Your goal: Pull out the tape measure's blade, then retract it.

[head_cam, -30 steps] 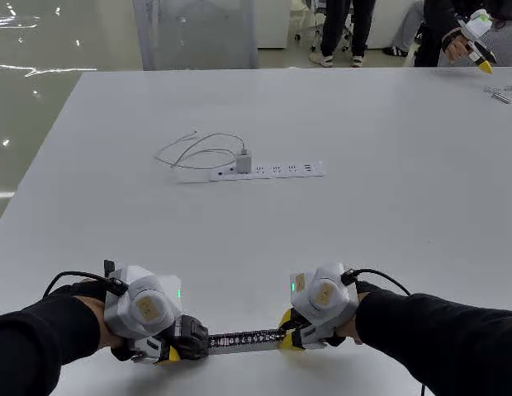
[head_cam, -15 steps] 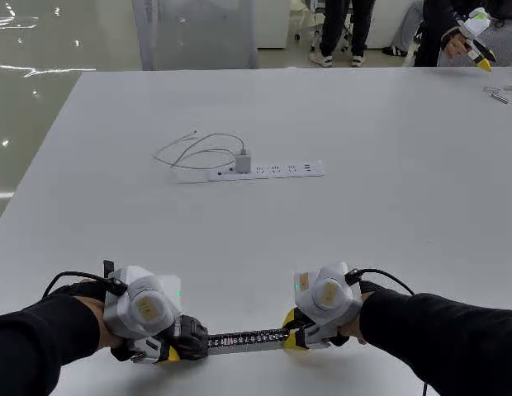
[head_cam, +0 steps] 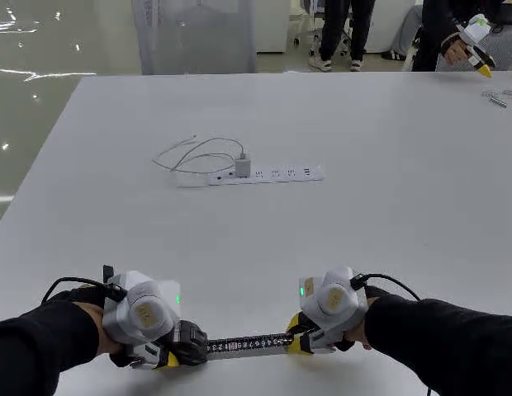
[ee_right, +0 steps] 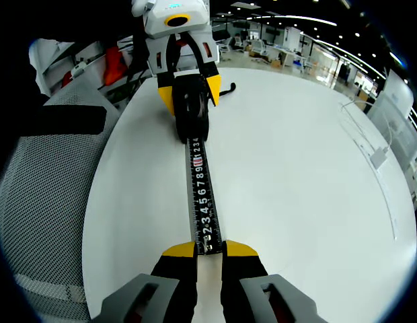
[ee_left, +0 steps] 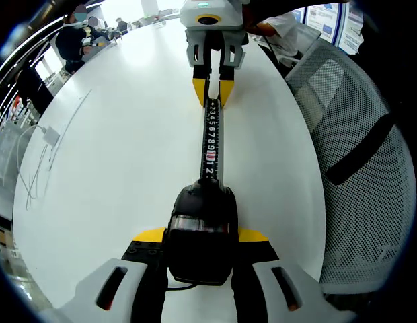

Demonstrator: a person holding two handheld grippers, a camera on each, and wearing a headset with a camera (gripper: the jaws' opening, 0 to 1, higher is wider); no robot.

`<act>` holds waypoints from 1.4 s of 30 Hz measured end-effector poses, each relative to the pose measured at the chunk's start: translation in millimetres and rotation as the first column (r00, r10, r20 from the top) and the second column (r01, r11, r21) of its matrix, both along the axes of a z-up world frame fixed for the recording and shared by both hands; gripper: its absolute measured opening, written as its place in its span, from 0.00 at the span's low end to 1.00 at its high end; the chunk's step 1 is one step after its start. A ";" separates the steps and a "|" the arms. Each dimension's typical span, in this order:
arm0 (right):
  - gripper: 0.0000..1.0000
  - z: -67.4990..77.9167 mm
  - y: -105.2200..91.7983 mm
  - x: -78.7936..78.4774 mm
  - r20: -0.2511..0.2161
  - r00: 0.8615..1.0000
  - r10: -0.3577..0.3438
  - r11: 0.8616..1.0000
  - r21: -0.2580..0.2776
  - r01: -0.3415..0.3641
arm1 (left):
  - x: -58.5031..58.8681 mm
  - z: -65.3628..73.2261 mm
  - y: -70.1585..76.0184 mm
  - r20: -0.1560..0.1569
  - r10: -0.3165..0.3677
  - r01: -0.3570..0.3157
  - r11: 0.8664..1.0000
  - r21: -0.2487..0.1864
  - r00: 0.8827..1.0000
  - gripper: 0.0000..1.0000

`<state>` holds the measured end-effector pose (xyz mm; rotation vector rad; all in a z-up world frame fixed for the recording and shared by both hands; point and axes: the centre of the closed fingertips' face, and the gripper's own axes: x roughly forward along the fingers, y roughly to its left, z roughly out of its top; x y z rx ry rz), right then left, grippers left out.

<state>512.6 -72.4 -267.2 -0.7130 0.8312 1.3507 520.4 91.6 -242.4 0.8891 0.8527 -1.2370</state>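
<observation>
The head view looks forward and down from above the desk's [head_cam: 338,231] near edge. The left hand-held gripper [head_cam: 177,353] and right hand-held gripper [head_cam: 296,340] appear small at the bottom of the frame. The left gripper view sits low and close behind the tape measure [ee_left: 200,232], facing along the blade [ee_left: 211,134] to the other hand-held gripper at top centre. The right gripper view faces the opposite way along that blade. All three views share the blade and the desk surface around it.

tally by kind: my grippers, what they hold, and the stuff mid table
grippers: 2 (left gripper, right gripper)
tape measure: 1
power strip: 1
charger with cable: 1
total: 5
</observation>
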 end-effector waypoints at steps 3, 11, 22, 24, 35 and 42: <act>0.08 -0.2 -1.9 0.2 -0.001 1.000 -0.003 1.000 -0.001 0.003 | -0.1 0.0 -0.1 0.000 -0.001 0.001 1.000 0.000 1.000 0.31; 0.08 -0.1 -5.9 0.3 -0.002 1.000 -0.005 1.000 -0.004 0.005 | -0.1 0.1 -0.3 0.000 -0.001 0.001 1.000 -0.001 1.000 0.31; 0.08 -0.1 -10.7 0.5 -0.006 1.000 -0.015 1.000 -0.003 0.015 | 0.1 -0.2 0.1 0.000 -0.002 0.002 1.000 0.000 1.000 0.31; 0.08 -0.2 -11.4 0.4 -0.006 1.000 -0.017 1.000 -0.003 0.017 | 0.1 -0.3 0.2 0.000 -0.001 0.001 1.000 0.000 1.000 0.31; 0.08 -0.1 -16.2 0.5 -0.010 1.000 -0.023 1.000 -0.004 0.023 | 0.4 -0.4 0.1 0.000 0.000 0.000 1.000 0.000 1.000 0.31; 0.08 0.0 -19.6 -0.1 -0.012 1.000 -0.027 1.000 -0.004 0.027 | 0.5 -0.4 0.0 0.000 -0.001 0.001 1.000 0.000 1.000 0.31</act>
